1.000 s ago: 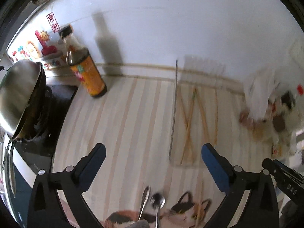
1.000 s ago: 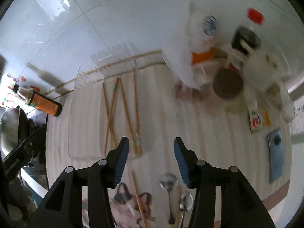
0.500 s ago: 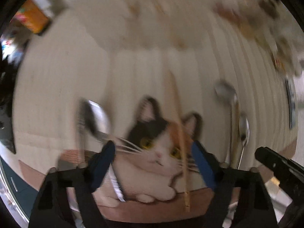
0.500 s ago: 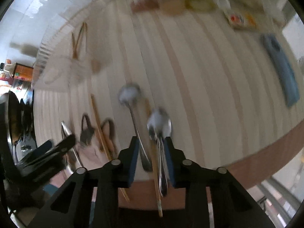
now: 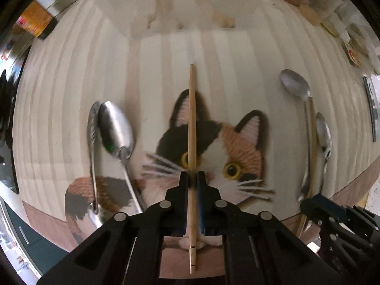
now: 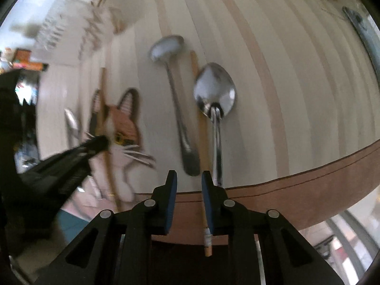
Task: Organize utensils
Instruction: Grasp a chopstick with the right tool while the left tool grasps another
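My left gripper (image 5: 192,178) is shut on a wooden chopstick (image 5: 192,123) that lies lengthwise over a cat-shaped mat (image 5: 228,152). Two steel spoons (image 5: 116,128) lie just left of it. Two more spoons (image 5: 295,85) and a second chopstick lie to the right. In the right wrist view my right gripper (image 6: 188,180) is open, narrowly, at the counter's front edge, with that second chopstick (image 6: 201,128) running between a small spoon (image 6: 177,90) and a large spoon (image 6: 215,95); its end passes by the right finger (image 6: 207,197). The left gripper also shows there (image 6: 95,144).
A clear tray (image 5: 166,7) with several chopsticks sits at the back of the striped counter (image 5: 237,47). A sauce bottle (image 5: 35,21) stands far left. A phone (image 6: 363,30) and packets lie far right. The counter's brown front edge (image 6: 308,190) runs under both grippers.
Both grippers have dropped from the tray area to the counter's front. The left jaws went from wide open to shut on the chopstick. The right jaws have narrowed over the right-hand utensils.
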Demonstrator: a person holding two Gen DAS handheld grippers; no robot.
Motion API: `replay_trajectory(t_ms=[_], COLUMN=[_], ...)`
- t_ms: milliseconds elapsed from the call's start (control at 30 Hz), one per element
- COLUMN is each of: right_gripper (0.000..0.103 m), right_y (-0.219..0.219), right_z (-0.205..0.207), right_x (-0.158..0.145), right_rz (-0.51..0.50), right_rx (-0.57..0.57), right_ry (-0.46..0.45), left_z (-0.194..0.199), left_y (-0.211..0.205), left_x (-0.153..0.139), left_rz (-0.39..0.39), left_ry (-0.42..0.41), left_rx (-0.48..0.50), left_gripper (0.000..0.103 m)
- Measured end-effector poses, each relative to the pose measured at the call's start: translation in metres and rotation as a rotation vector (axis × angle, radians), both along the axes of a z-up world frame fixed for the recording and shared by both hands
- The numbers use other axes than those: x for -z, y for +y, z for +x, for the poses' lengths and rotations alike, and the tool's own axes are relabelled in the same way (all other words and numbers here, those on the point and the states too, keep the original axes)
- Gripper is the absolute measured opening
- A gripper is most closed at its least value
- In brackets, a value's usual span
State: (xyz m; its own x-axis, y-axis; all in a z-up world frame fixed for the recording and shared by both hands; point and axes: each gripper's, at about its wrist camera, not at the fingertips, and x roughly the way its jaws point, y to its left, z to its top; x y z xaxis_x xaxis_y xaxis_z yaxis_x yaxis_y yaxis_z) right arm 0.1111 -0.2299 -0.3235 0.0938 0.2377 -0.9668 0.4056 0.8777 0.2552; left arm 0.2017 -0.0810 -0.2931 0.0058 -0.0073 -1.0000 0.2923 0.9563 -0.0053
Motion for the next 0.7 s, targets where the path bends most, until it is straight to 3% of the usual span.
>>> replay_trajectory(t_ms=[67,200,367,467,700], right_gripper=[0.021,0.008,0.007,0.007,0.007], right_y=[0.005,0.016,0.02,0.005,-0.008], right_z=[-0.002,-0.006,-0.01,-0.016,-0.017], right_x=[0.004,0.001,-0.002,-0.003,-0.003], right_rz=[-0.068,-0.175,-0.262,-0.229,-0.236], right_rx=[-0.027,-0.082,-0.095,-0.051,-0.076], right_ry=[0.01,0.009,0.016,0.012,0.022], left_z=[0.0,-0.003,-0.004,-0.007,-0.006], left_y=[0.006,0.009,0.009,0.012,0.009], left_x=[0.0,-0.001,-0.001,0.003,0.002], left_rz=[-0.001,0.002,-0.008,-0.008,-0.009], left_ry=[0.002,0.0,0.002,0.002,0.005], left_rx=[-0.005,-0.007,-0.011,-0.011,-0.01], left_gripper=[0.004,0.005,0.005,0.005,0.005])
